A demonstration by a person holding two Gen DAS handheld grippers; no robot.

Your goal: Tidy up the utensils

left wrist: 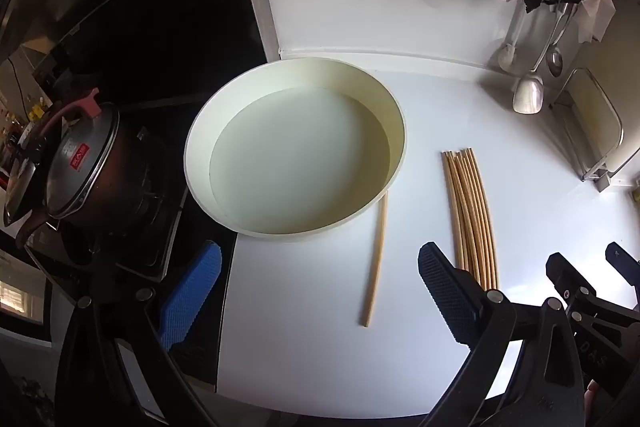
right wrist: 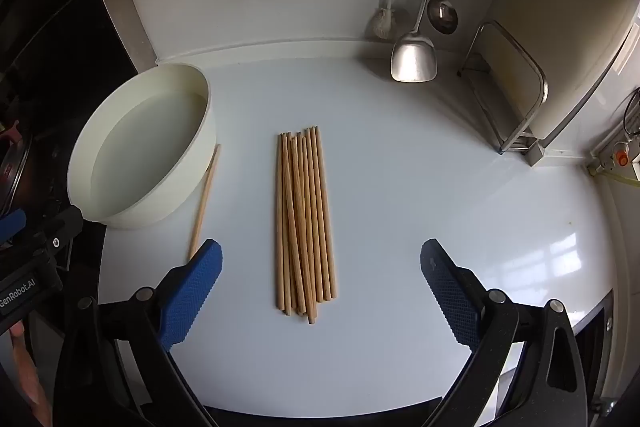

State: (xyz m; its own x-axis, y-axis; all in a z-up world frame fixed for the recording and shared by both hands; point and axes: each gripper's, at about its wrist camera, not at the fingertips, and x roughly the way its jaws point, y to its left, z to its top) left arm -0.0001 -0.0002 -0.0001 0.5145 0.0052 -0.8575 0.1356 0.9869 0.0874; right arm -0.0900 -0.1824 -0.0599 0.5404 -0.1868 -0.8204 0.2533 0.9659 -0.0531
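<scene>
Stove side, left: dark lidded pot (left wrist: 76, 163) on the burner, off the counter's left edge. Not part of the job.

Left gripper (left wrist: 320, 291): claw spread wide, nothing between the blue pads, held above the near-left part of the white counter (right wrist: 420, 187), tilted down.

Round cream basin (left wrist: 296, 151): empty, sits at the counter's left edge toward the back. Likely the destination, though the task line does not say so.

Single chopstick (left wrist: 376, 259): lies flat just right of the basin, far tip touching or nearly touching its wall; cannot tell which.

Chopstick bundle (right wrist: 304, 223): mid-counter, roughly ten pale wooden sticks, lying parallel, one or two crossing slightly, near ends uneven.

Right gripper (right wrist: 320, 291): claw spread wide, empty, centred on the bundle's near ends.

Judgement: task at its start; nothing gathered yet. Next move calls for lowering the right claw over the bundle and closing across the sticks. Thin and round, so some may roll out of the pinch.
</scene>
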